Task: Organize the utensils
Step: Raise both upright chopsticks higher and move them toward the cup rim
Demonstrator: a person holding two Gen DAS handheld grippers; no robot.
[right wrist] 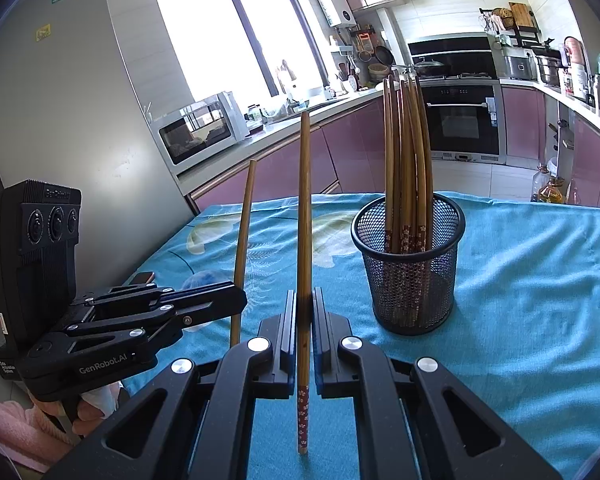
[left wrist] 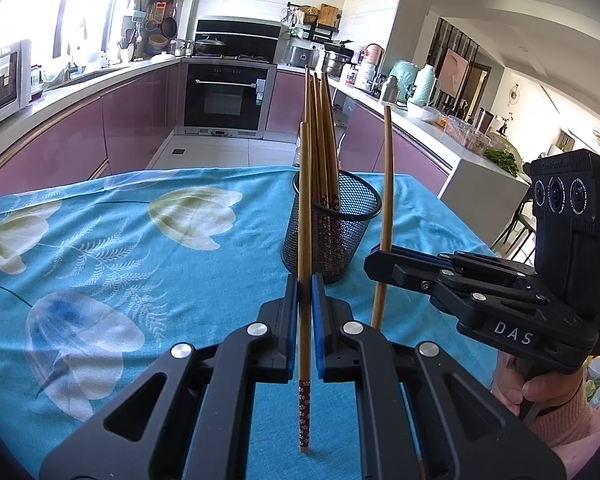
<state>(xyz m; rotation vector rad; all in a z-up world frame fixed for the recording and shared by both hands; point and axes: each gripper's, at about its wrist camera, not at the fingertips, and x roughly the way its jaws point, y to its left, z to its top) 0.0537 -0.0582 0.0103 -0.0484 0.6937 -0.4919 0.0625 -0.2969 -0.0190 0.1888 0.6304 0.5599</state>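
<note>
Item 1: my left gripper (left wrist: 305, 280), pads pressed on one chopstick (left wrist: 305, 216), upright at frame centre, patterned end down. Item 2: my right gripper (right wrist: 304, 296), pinching a second chopstick (right wrist: 304, 216) the same way. Item 3: mesh cup (right wrist: 408, 272), right of centre in the right view, just beyond both grippers, on the blue cloth (right wrist: 540, 280), holding a bundle of chopsticks (right wrist: 406, 160)

hidden: chopsticks' (right wrist: 406, 152) lower ends behind mesh holder (right wrist: 410, 280) | cut off: hand (left wrist: 540, 392) at frame edge
</note>
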